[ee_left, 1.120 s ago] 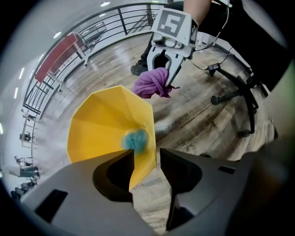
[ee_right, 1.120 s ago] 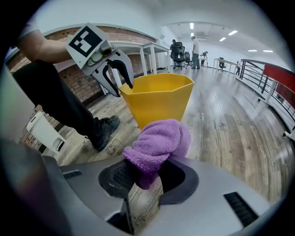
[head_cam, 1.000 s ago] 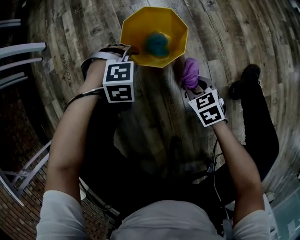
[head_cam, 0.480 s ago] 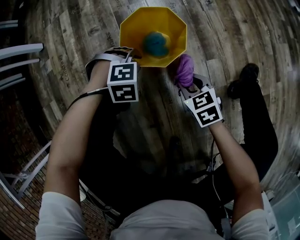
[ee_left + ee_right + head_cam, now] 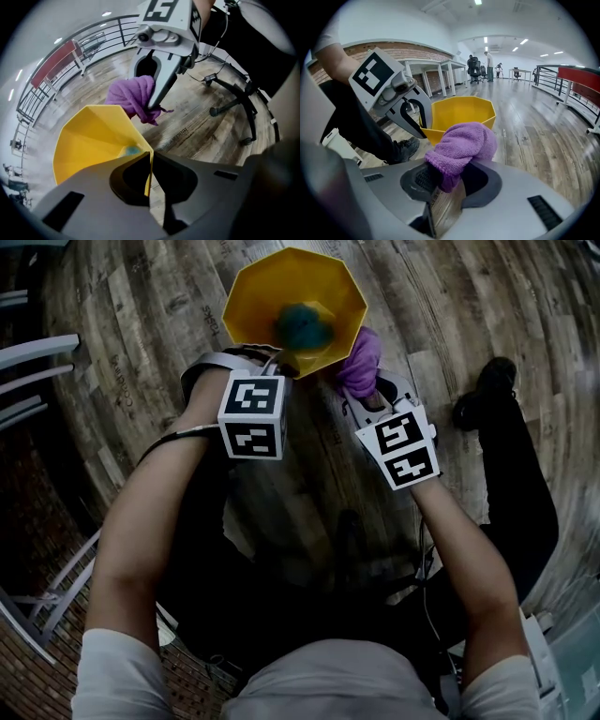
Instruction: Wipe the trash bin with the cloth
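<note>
- Head view: yellow trash bin [image 5: 258, 296] stands upright on the wood floor [image 5: 141, 352], mouth up, with a teal thing [image 5: 302, 326] at the bottom inside.
- Left gripper [image 5: 278, 359] is at the bin's near rim. Right gripper [image 5: 364, 397] sits just beside the bin's right side with the purple cloth [image 5: 361, 357] bunched at its tip, cloth right up against the outer wall. Can't tell contact from here.
- A dark shoe [image 5: 487, 390] is on the floor off to the right.
- Left gripper view: left gripper [image 5: 152, 161] jaws have just been closing and are now nearly together, pinching the thin edge of the trash bin [image 5: 89, 140] wall, which runs straight between the pads.
- Teal thing [image 5: 131, 151] is visible low inside. Right gripper [image 5: 154, 91] comes in from above on the far side, the cloth [image 5: 133, 96] in its tips overhanging the far rim.
- Chair base [image 5: 234, 105] on the floor to the right, railing [image 5: 93, 42] behind.
- Right gripper view: right gripper [image 5: 446, 187] jaws are narrow and clamped on a fold of the cloth [image 5: 464, 143]. The rest of the wad balloons out ahead of the jaws.
- Trash bin [image 5: 464, 112] is directly behind the cloth, upright. Left gripper [image 5: 419, 127] has its tips on the bin's left rim.
- Shoe [image 5: 405, 147] lower left, white tables [image 5: 436, 70] along the brick wall, people [image 5: 487, 63] far back in the room.
</note>
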`<action>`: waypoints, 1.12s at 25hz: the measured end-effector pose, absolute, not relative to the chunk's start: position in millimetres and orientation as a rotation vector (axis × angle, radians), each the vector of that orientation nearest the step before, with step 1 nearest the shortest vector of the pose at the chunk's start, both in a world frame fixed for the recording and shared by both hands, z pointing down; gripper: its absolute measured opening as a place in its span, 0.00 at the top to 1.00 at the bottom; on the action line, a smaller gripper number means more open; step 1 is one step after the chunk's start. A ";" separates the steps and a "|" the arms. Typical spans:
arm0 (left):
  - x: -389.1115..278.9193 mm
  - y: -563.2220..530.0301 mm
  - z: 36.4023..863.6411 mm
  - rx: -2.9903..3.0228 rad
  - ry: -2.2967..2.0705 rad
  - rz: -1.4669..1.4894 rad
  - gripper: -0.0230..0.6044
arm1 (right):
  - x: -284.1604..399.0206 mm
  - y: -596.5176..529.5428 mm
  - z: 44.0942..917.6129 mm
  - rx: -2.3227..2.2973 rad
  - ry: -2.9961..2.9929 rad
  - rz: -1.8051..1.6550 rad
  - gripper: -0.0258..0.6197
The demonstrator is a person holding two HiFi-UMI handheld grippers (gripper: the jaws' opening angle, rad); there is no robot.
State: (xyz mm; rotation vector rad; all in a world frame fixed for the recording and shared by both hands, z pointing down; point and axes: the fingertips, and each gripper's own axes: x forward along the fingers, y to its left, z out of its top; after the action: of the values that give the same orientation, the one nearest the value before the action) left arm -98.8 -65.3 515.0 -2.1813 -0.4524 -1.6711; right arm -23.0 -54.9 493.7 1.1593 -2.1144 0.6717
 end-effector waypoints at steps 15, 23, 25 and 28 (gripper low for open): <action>-87.3 -54.7 509.5 -2.220 -0.568 -1.577 0.95 | -28.4 -76.2 555.2 1.054 -2.089 0.677 0.78; -82.3 -57.4 507.3 -2.241 -0.559 -1.558 0.95 | -28.2 -88.6 625.0 1.005 -2.019 0.712 0.78; -82.5 -58.6 507.3 -2.240 -0.560 -1.560 0.95 | -29.4 -93.0 640.1 1.000 -2.009 0.726 0.78; -79.2 -60.7 508.6 -2.248 -0.551 -1.556 0.95 | -26.5 -99.7 661.3 1.003 -1.990 0.750 0.78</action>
State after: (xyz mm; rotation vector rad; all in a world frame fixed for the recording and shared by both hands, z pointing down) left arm -79.2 -60.7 508.6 -2.2477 -0.5508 -1.5557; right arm -26.5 -99.7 661.3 1.0028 -1.9904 0.7496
